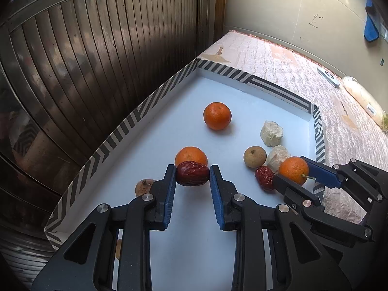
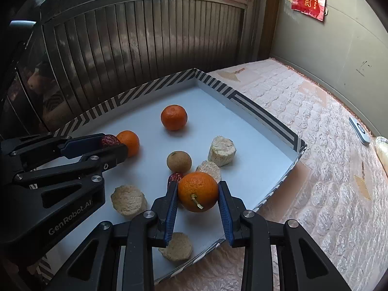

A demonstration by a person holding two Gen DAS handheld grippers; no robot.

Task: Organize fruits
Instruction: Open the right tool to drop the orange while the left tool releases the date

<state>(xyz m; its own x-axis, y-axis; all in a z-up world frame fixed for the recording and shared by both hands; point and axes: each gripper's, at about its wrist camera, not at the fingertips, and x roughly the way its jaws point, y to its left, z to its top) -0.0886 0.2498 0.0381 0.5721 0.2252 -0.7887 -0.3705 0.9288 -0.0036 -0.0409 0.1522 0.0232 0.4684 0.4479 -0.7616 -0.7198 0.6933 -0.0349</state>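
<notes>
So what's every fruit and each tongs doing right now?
Left tongs: shut on wrinkled dark-red date.
Right tongs: shut on stemmed round orange.
Two other round oranges: resting loose in striped-rim white tray.
Brown round longan: resting loose.

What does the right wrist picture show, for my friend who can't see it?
The right hand-held gripper squeezes an orange above a white tray. The left hand-held gripper holds a red date. Two more oranges and pale crumbly chunks lie on the tray.
</notes>
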